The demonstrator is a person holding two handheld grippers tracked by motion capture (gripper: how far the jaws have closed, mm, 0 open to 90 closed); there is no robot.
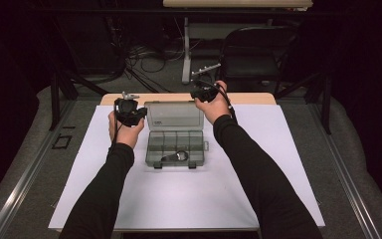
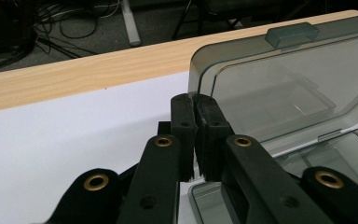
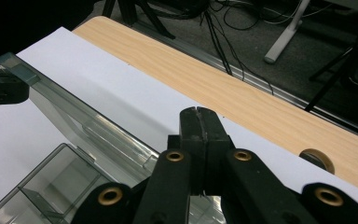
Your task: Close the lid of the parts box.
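Observation:
A clear grey compartment box [image 1: 175,148] lies open in the middle of the white sheet, its lid [image 1: 173,115] standing up at the back. A small black part [image 1: 176,156] rests in a front compartment. My left gripper [image 1: 138,114] is at the lid's left edge. In the left gripper view the left gripper [image 2: 196,99] is shut on the lid [image 2: 284,88] at its corner. My right gripper [image 1: 202,92] is held beyond the lid's right corner. In the right gripper view its jaws [image 3: 199,112] are shut on nothing, and the lid [image 3: 79,119] stands to their left.
The white sheet [image 1: 189,199] covers most of the wooden table [image 1: 248,98]. A round grommet hole [image 3: 319,158] is set in the wood near the far edge. Behind the table are a black chair [image 1: 258,55], a desk leg and floor cables.

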